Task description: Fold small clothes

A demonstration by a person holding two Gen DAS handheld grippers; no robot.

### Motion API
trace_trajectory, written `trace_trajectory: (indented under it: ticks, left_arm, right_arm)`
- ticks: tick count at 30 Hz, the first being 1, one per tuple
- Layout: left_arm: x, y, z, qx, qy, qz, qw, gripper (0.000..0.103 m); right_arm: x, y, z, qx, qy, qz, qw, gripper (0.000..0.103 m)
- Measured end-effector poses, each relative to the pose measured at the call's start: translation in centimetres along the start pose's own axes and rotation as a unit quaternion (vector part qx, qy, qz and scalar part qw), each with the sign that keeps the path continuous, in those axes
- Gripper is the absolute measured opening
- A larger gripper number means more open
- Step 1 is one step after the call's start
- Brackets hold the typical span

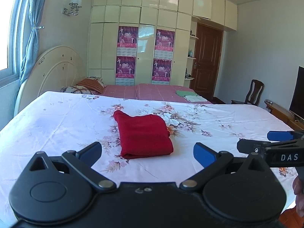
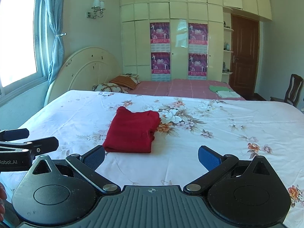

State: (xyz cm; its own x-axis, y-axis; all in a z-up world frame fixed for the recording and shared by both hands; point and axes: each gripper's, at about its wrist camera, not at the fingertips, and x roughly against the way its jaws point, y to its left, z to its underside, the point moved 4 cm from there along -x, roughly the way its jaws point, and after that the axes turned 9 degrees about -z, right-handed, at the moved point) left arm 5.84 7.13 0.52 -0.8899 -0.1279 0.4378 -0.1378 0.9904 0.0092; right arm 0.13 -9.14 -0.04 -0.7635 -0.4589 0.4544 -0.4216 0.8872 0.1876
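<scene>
A red garment (image 1: 144, 135) lies folded into a compact rectangle on the white floral bedsheet (image 1: 57, 129); it also shows in the right wrist view (image 2: 133, 131). My left gripper (image 1: 148, 153) is open and empty, held just in front of the garment's near edge. My right gripper (image 2: 152, 156) is open and empty, also just short of the garment. The right gripper shows at the right edge of the left wrist view (image 1: 266, 142), and the left gripper shows at the left edge of the right wrist view (image 2: 28, 138).
Behind the floral sheet lies a pink bed cover (image 1: 152, 91) with pillows (image 1: 83, 87) and a small stack of folded green and white clothes (image 1: 190, 96). A round headboard (image 1: 49, 76), wardrobe, brown door, chair (image 1: 253, 93) and television (image 1: 298, 93) stand around the room.
</scene>
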Motion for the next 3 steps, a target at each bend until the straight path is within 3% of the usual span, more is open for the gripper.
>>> trace_trajectory:
  ticks: [3]
  left_arm:
    - [0.02,-0.01,-0.03,0.001,0.003,0.0,1.0,0.102]
  right_arm:
    - [0.14,-0.2,0.05,-0.001,0.0,0.0,1.0,0.103]
